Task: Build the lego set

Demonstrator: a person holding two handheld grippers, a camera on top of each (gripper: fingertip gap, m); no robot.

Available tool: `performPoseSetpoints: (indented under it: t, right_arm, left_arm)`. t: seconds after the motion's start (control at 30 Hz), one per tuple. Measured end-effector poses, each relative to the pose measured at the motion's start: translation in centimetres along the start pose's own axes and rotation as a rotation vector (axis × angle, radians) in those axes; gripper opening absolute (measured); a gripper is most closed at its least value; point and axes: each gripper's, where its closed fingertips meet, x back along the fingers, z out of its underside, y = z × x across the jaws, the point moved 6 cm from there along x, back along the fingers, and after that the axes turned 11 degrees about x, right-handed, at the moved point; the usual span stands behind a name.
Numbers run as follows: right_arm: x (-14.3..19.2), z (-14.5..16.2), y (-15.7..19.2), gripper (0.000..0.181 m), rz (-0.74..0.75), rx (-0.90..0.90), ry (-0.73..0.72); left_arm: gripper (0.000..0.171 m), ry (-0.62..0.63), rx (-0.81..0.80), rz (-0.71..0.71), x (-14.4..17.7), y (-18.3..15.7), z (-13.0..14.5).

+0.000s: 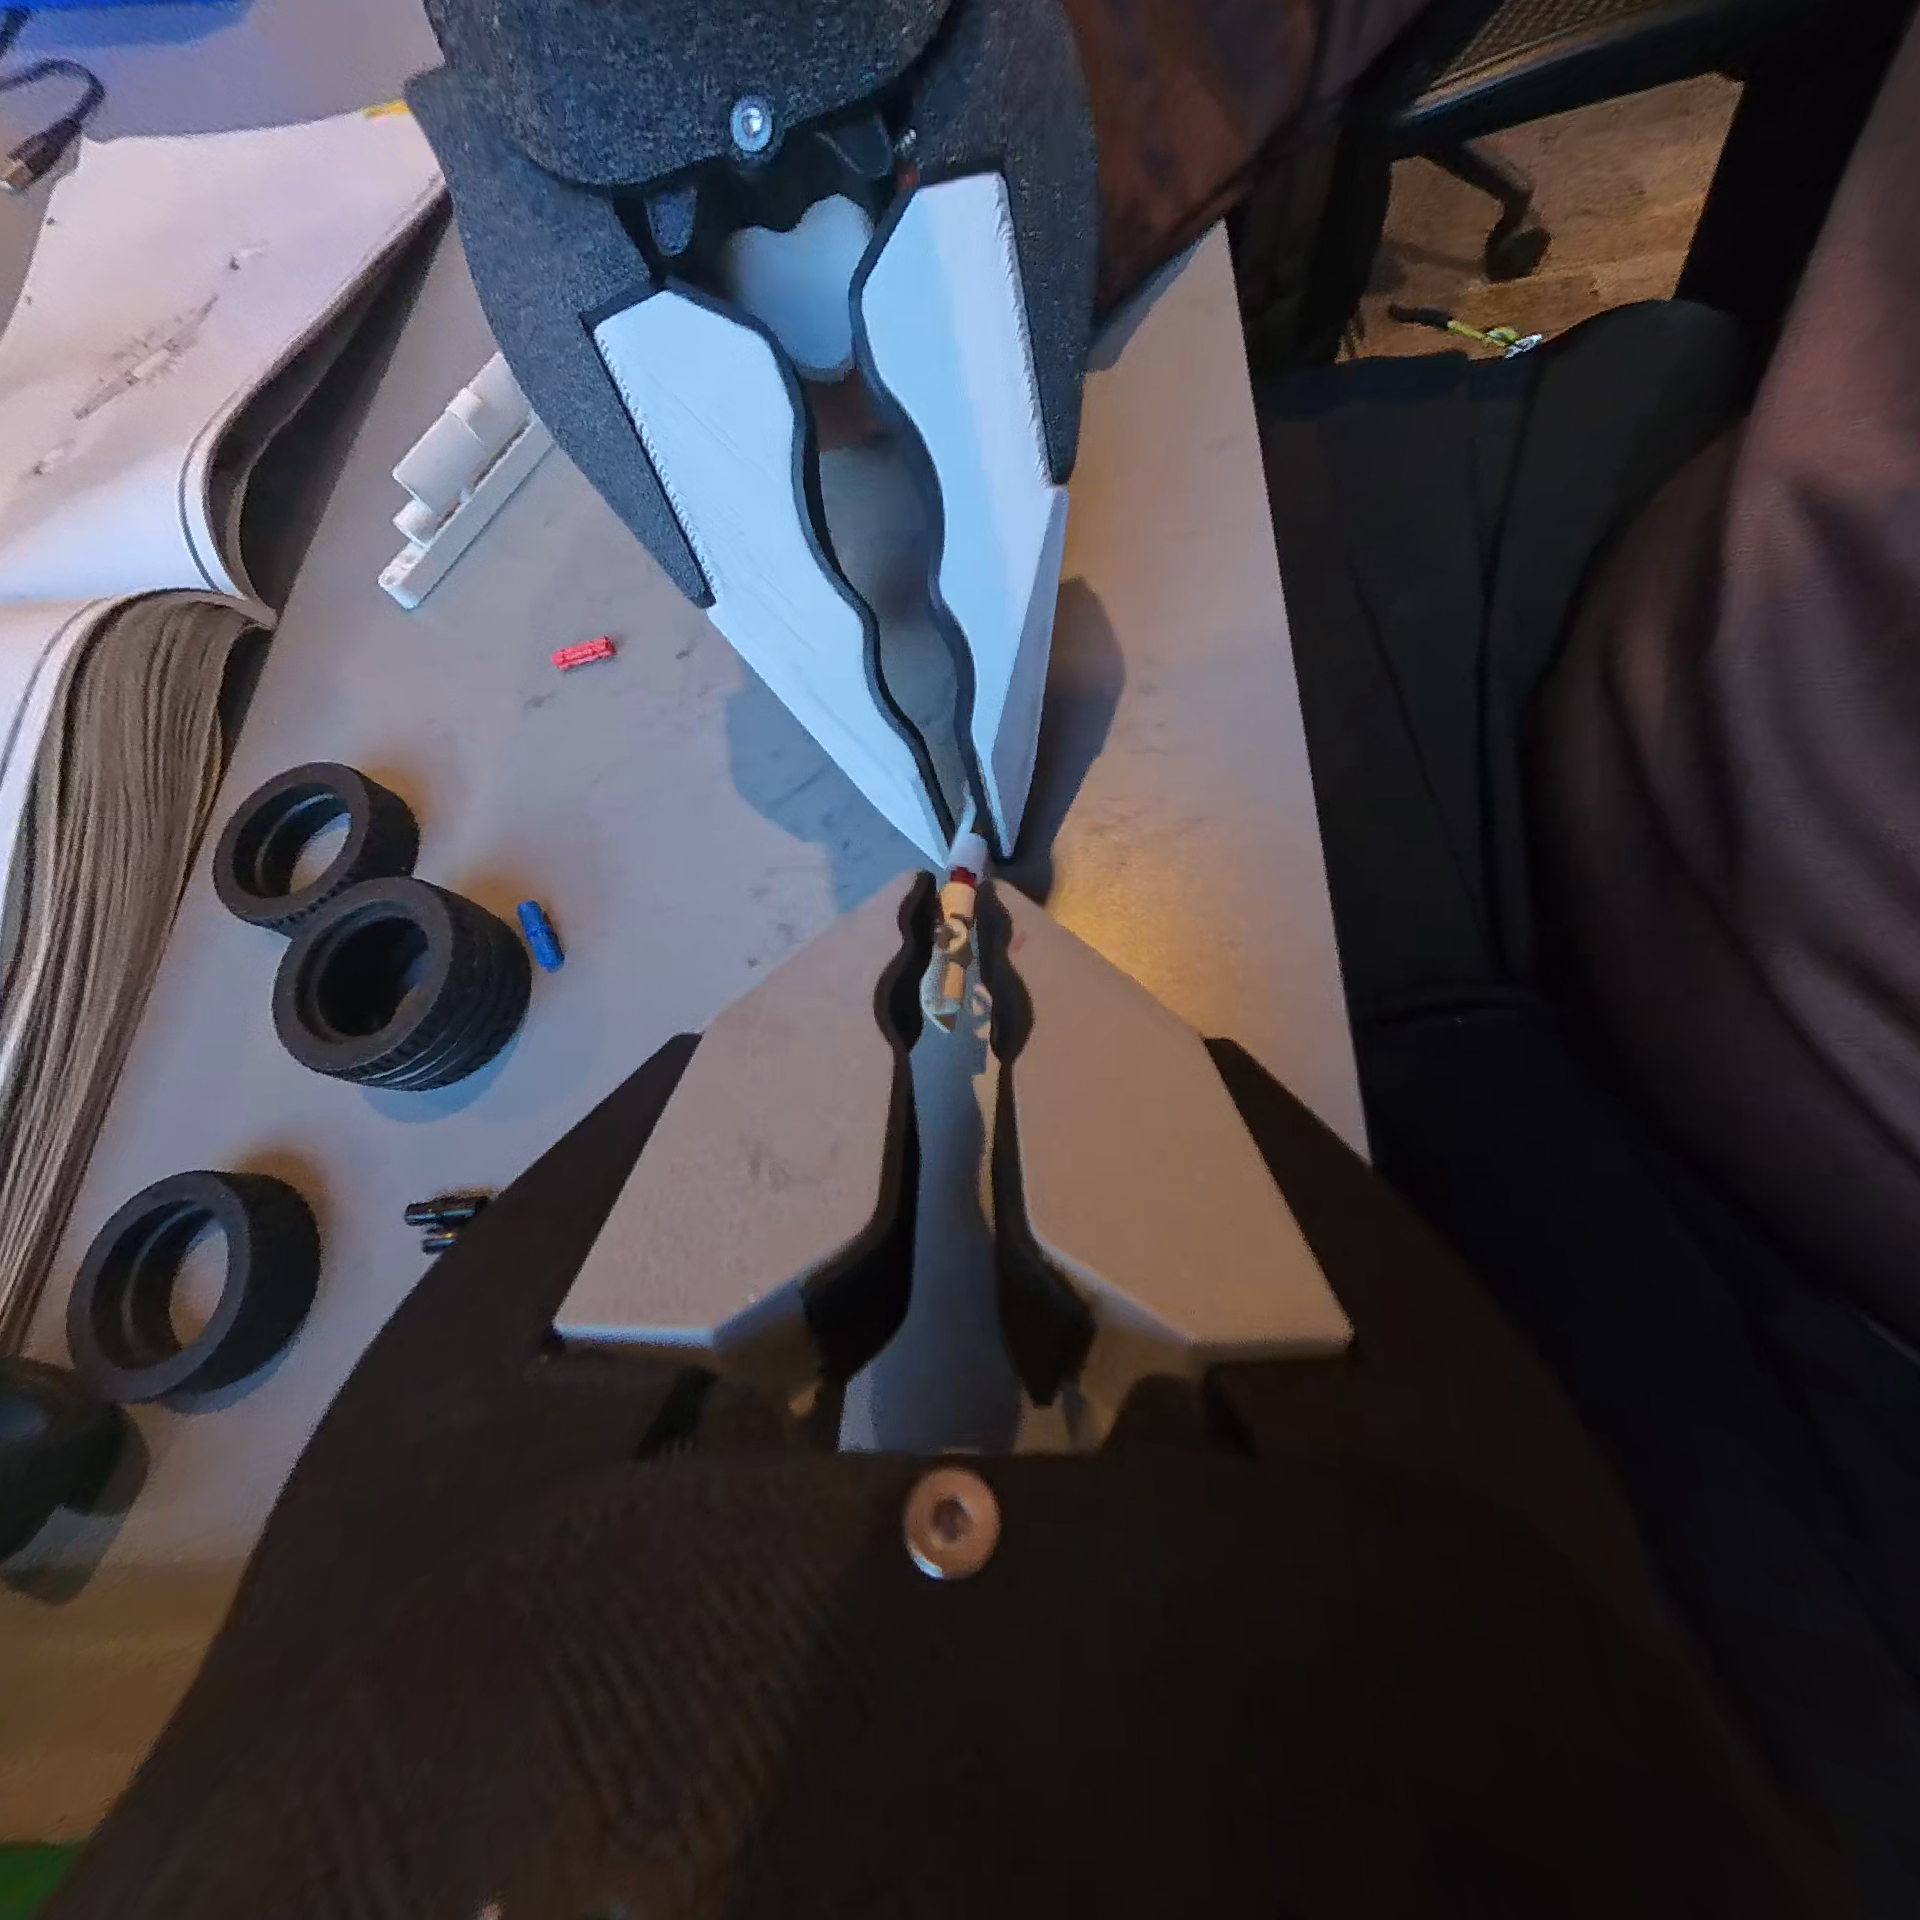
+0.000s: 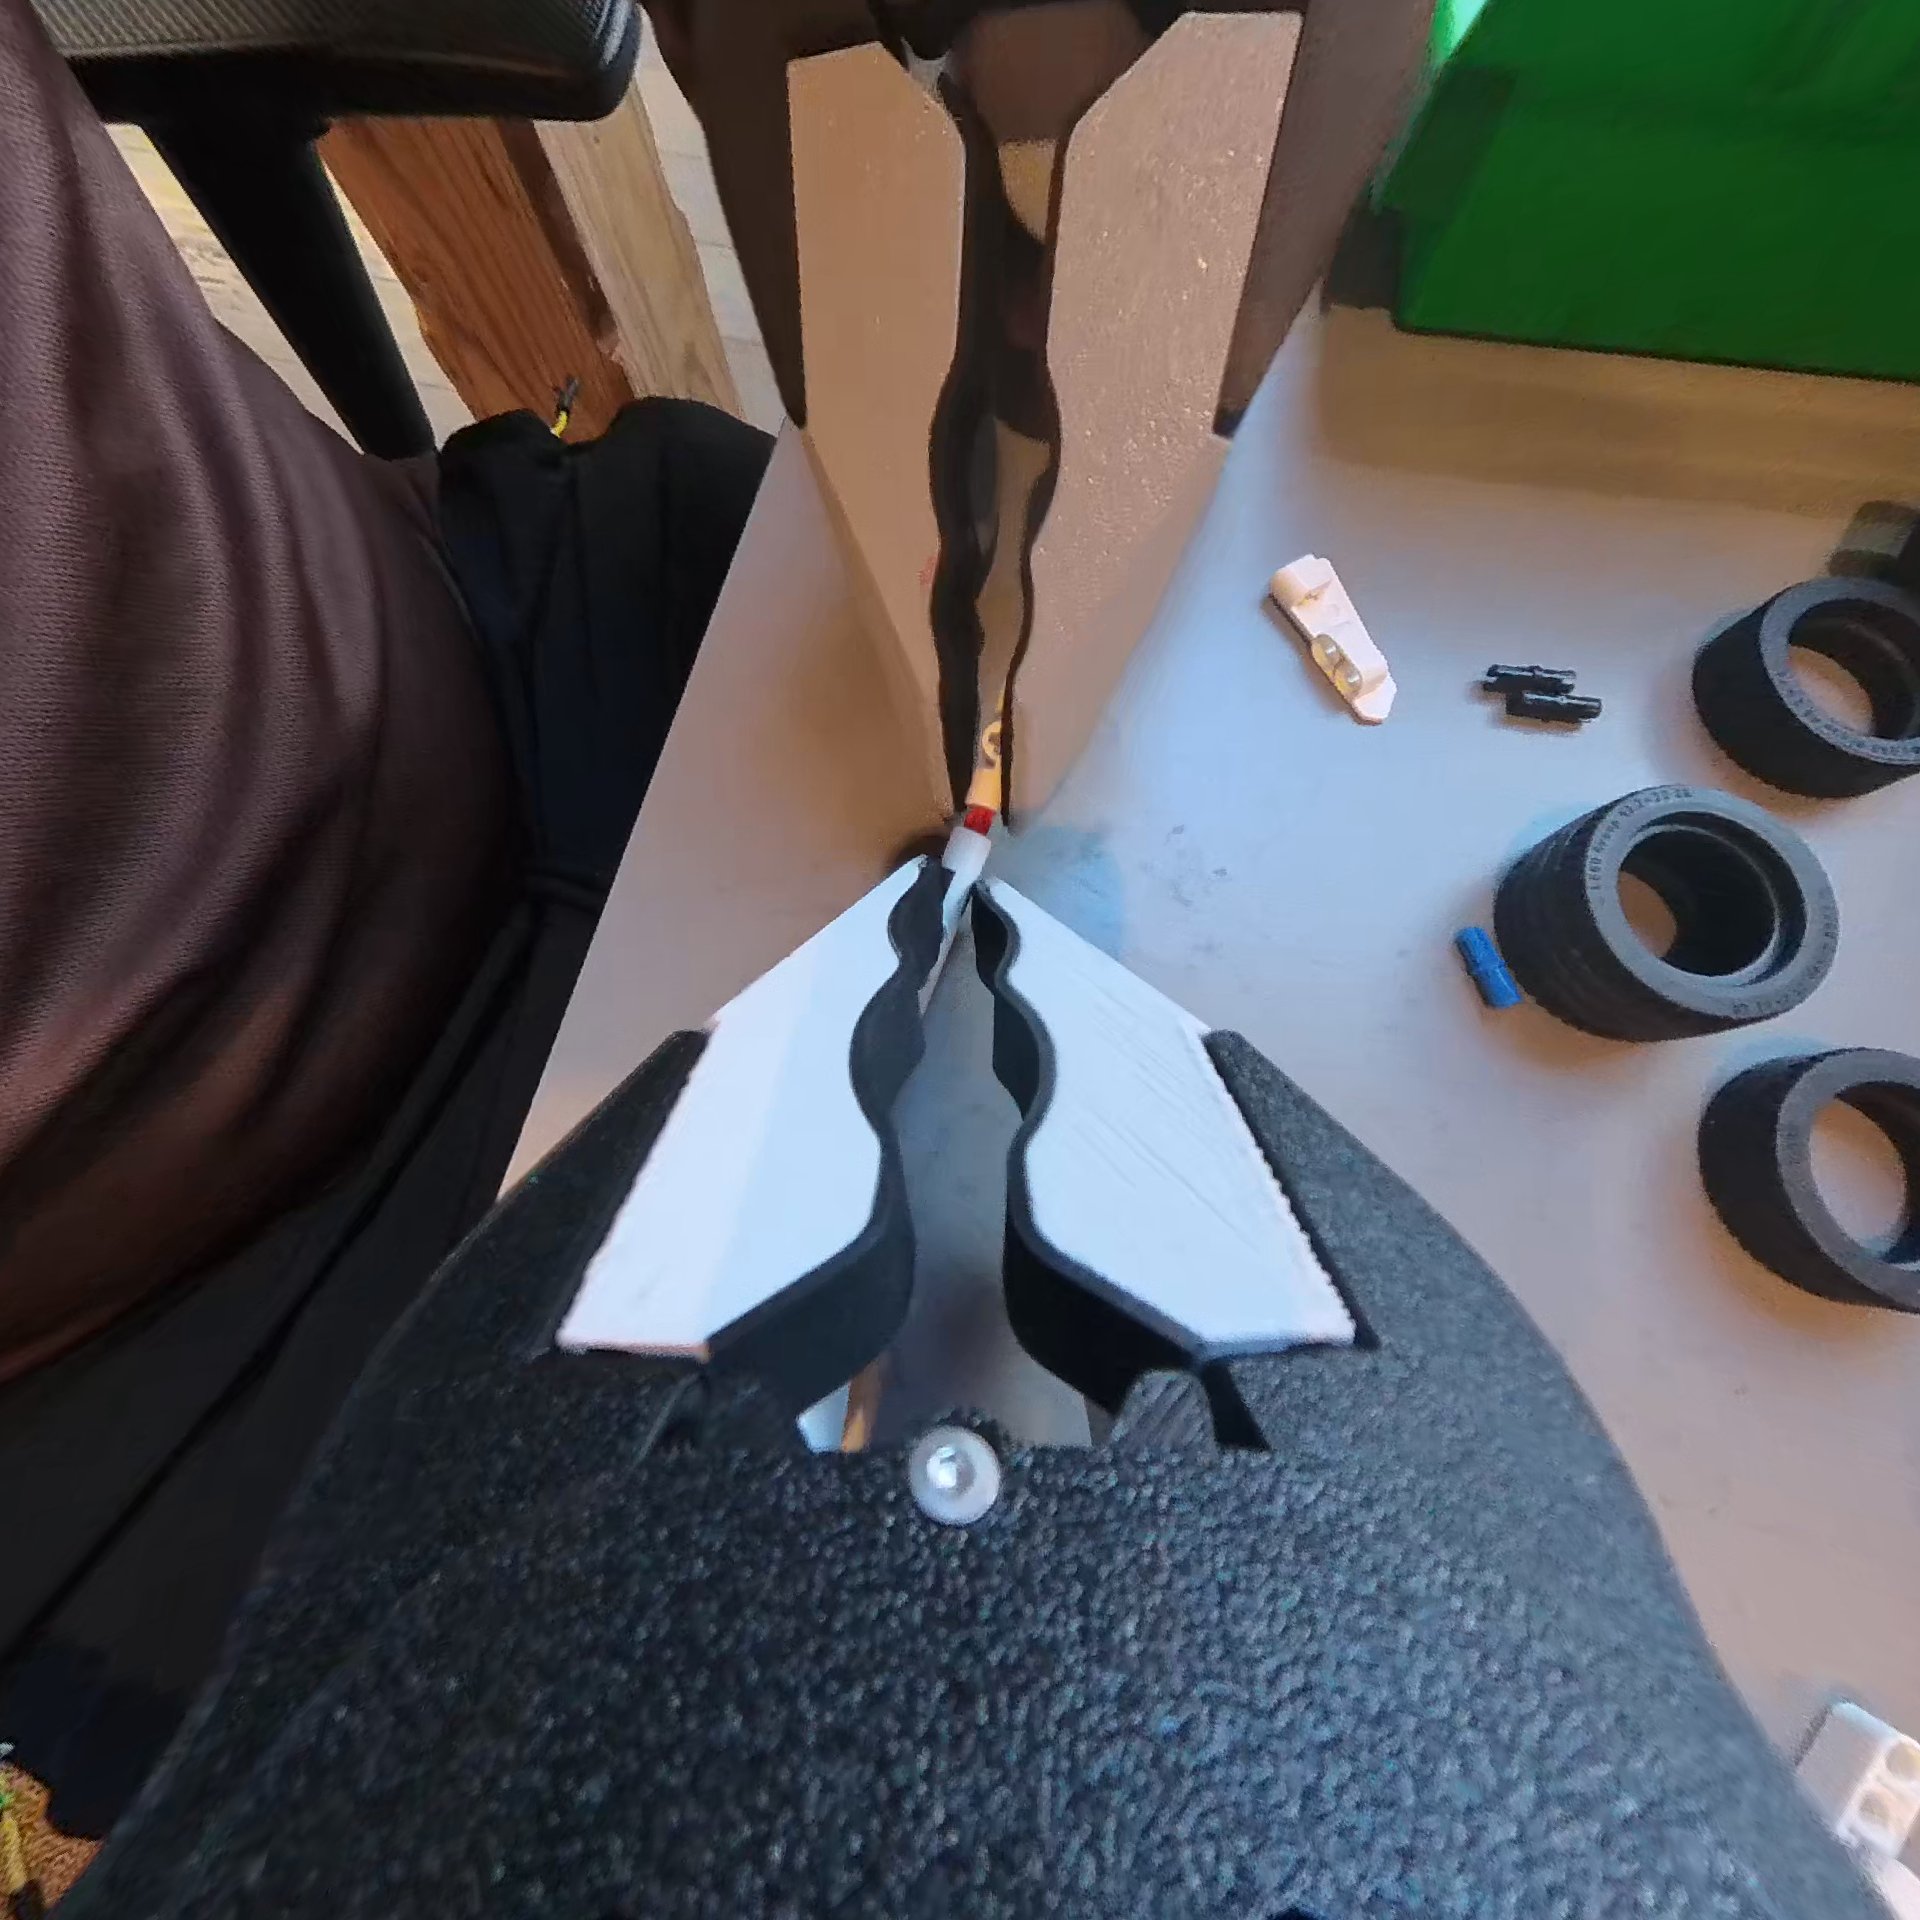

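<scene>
A: Table across centre and left of the left wrist view, edge running down the right; chair and dark clothing beyond. Work held over that edge, near the body, probably for control.

B: Open instruction booklet upper left, presumably kept in sight for reference. Green box upper right of the right wrist view.

A: Left gripper rising from bottom centre; jaws narrow, pinched on a small white lego piece. Right gripper likewise narrow, closed on a white sleeve piece at its tips.

B: Tips meeting nose to nose at frame centre. Red pin showing between the two white parts; likely being pressed home, hence opposed grips along one line.

A: Exact seating of pin: cannot tell, too small.

B: Spare parts lower left in left view: three black tyres, nearest, grouped out of the way. White beam assembly upper left, beside booklet.

A: Smallest: blue pin just beside a tyre, loose red pin mid-left, black pins lower left. White bracket upper right of right view.
</scene>
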Motion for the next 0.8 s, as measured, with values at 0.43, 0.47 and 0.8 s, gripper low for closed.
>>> performPoseSetpoints:
  t: [0.43, 0.47, 0.8]
  right_arm:
    - [-0.2, -0.1, 0.0, 0.006, -0.043, -0.033, -0.002]
    - [-0.2, -0.1, -0.1, 0.006, -0.058, -0.045, -0.003]
    - [-0.1, 0.2, -1.1, 0.027, -0.058, -0.125, -0.002]
  left_arm:
    - [0.011, 0.022, -0.026, -0.009, 0.9, 0.0, 1.0]
    - [0.005, 0.048, -0.031, 0.011, 0.7, -0.2, 1.2]
    - [0.004, 0.116, 0.15, 0.078, 0.1, 1.0, 1.3]
